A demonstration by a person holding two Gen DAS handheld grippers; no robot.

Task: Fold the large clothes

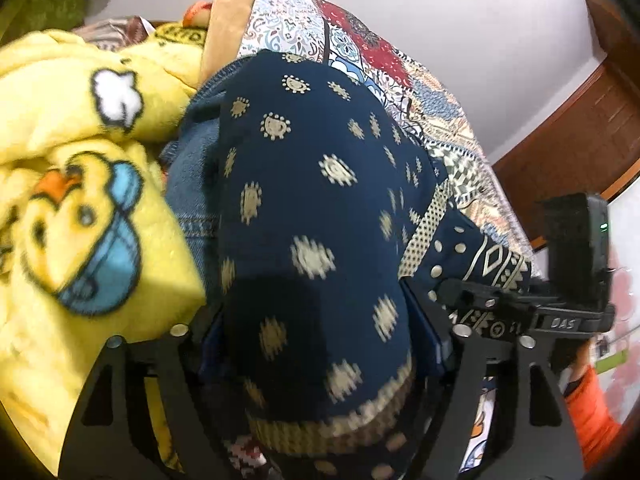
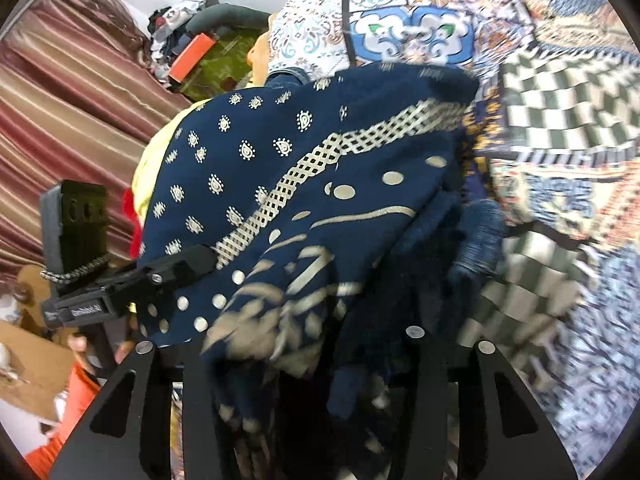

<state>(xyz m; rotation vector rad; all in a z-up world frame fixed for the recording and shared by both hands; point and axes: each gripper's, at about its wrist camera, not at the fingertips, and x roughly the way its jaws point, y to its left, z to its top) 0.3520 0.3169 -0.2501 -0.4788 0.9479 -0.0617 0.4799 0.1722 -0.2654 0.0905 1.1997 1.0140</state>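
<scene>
A large navy garment (image 1: 320,216) with cream motifs and a lattice band (image 2: 304,168) is bunched over a patchwork bedspread (image 1: 400,64). My left gripper (image 1: 316,344) is shut on a thick fold of it, which hides the fingertips. In the right wrist view the left gripper (image 2: 176,268) shows at the left, clamped on the garment's edge. My right gripper (image 2: 312,360) is shut on the garment's dark lower folds; cloth covers its jaws. The right gripper's body (image 1: 520,304) shows in the left wrist view, against the patterned hem.
A yellow duck-print blanket (image 1: 80,200) lies at the left beside denim cloth (image 1: 192,184). The patchwork bedspread (image 2: 560,120) fills the right. Striped curtains (image 2: 80,120), clutter and a cardboard box (image 2: 32,360) stand at the left. A wooden door (image 1: 580,128) is at the far right.
</scene>
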